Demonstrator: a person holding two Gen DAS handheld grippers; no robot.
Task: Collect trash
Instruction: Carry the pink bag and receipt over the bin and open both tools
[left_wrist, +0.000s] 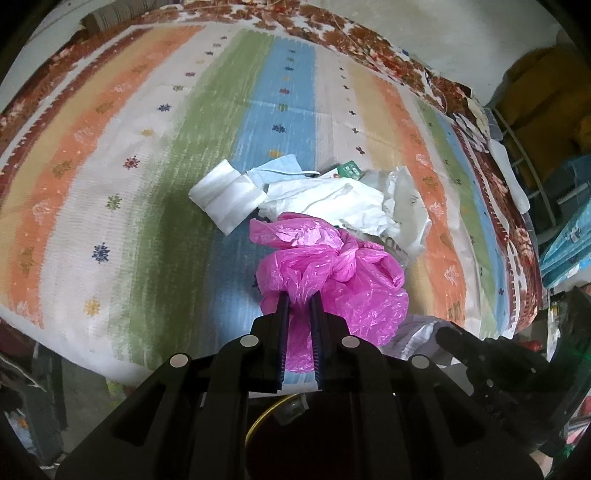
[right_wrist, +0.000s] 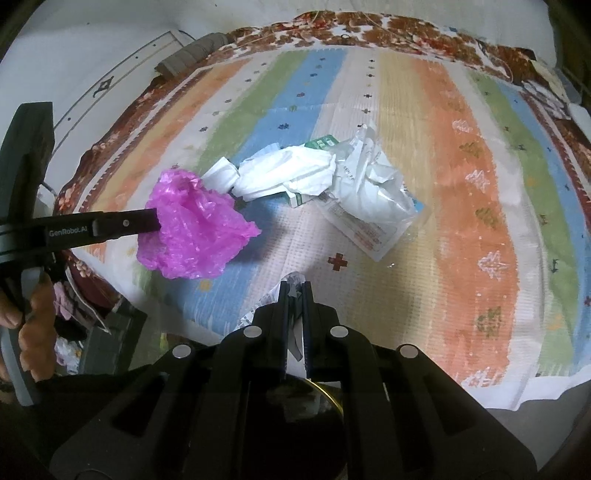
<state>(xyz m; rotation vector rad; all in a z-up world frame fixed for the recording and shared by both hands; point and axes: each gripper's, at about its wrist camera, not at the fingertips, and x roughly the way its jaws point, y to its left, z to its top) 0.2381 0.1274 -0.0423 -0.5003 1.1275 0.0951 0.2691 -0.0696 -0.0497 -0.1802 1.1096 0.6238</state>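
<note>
Left tongs (left_wrist: 300, 297): angled steeply down, jaws nearly together, clamped on crumpled pink plastic bag (left_wrist: 332, 273). Right tongs (right_wrist: 295, 286): same steep downward tilt, jaws nearly together, pinching crinkled printed wrapper (right_wrist: 291, 280). Person's hand (right_wrist: 26, 325) wrapped round left tongs' handle, fingers curled, seen at edge of right wrist view.

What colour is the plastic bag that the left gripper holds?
Bright pink. The plastic bag shows best in the left wrist view, clamped in the left gripper.
</note>
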